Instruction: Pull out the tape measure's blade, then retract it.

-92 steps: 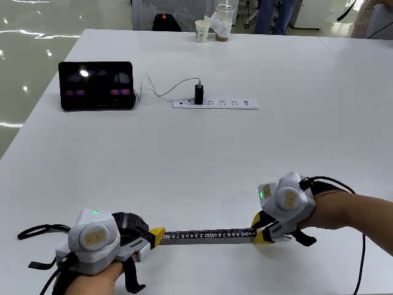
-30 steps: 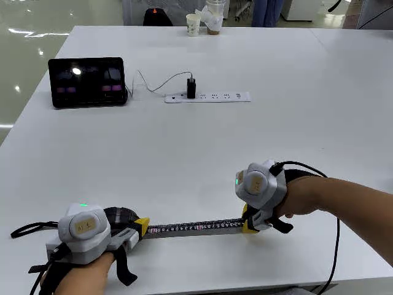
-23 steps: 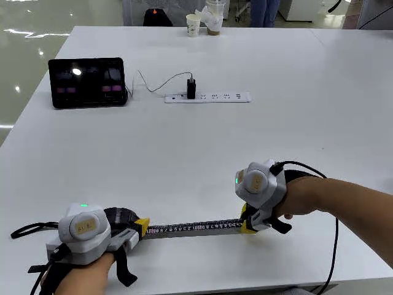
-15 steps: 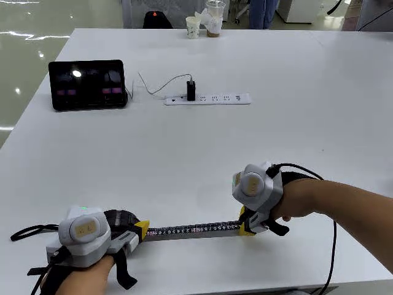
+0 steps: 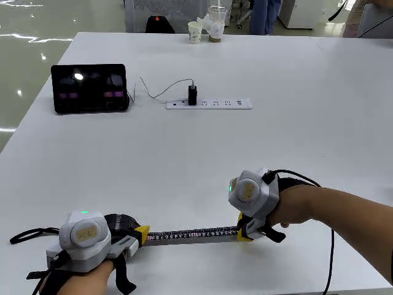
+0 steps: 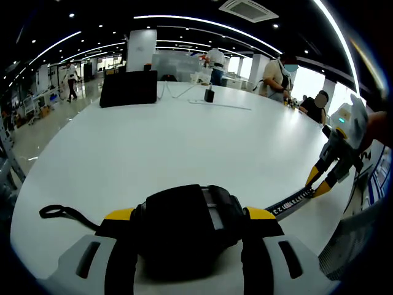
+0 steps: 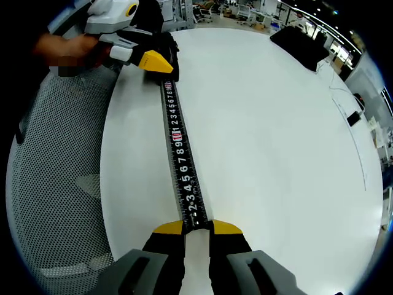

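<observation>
The black tape measure case (image 6: 184, 230) sits on the white table (image 5: 202, 153) near the front edge, and my left gripper (image 6: 190, 215) is shut on it, a yellow tip on either side. In the head view the left gripper (image 5: 132, 232) is at the bottom left. The blade (image 5: 191, 234) runs flat to the right, numbers up, to my right gripper (image 5: 242, 234), which is shut on its end. In the right gripper view the blade (image 7: 179, 147) leads from the right gripper (image 7: 196, 228) up to the case (image 7: 164, 44).
A dark tablet (image 5: 90, 87) stands at the far left, with a white power strip (image 5: 209, 104) and a plugged charger beside it. Paper cups (image 5: 206, 29) sit at the far edge. A black wrist strap (image 6: 64, 213) trails left of the case.
My right gripper has drifted a little left toward the case with the blade end in it, so the exposed blade is slightly shorter. The left gripper and case have stayed put.
</observation>
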Demonstrator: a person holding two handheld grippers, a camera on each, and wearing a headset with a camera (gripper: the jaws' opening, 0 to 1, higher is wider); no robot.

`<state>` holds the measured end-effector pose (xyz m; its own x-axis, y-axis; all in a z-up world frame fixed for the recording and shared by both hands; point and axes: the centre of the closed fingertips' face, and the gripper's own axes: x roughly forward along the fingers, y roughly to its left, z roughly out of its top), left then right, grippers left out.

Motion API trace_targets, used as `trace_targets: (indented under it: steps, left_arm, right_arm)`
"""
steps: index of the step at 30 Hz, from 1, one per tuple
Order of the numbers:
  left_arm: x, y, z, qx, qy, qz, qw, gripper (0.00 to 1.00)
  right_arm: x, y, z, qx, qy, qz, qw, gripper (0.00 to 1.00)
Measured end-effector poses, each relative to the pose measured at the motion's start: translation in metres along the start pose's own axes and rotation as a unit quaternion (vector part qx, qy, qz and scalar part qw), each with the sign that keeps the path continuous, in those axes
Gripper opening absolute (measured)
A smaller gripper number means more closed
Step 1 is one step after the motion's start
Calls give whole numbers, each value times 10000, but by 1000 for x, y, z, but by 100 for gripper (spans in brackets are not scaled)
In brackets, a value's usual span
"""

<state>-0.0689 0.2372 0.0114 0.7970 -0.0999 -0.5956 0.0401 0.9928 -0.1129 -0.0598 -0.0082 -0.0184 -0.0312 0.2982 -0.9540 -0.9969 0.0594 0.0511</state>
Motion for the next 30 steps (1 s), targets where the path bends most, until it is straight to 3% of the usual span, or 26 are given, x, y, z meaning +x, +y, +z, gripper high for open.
trace_targets:
  steps: [30]
  left_arm:
    - [-1, 0, 0, 13, 20, 1, 10000, 65]
  right_arm:
    - [3, 2, 13, 37, -135, -32, 9999, 11]
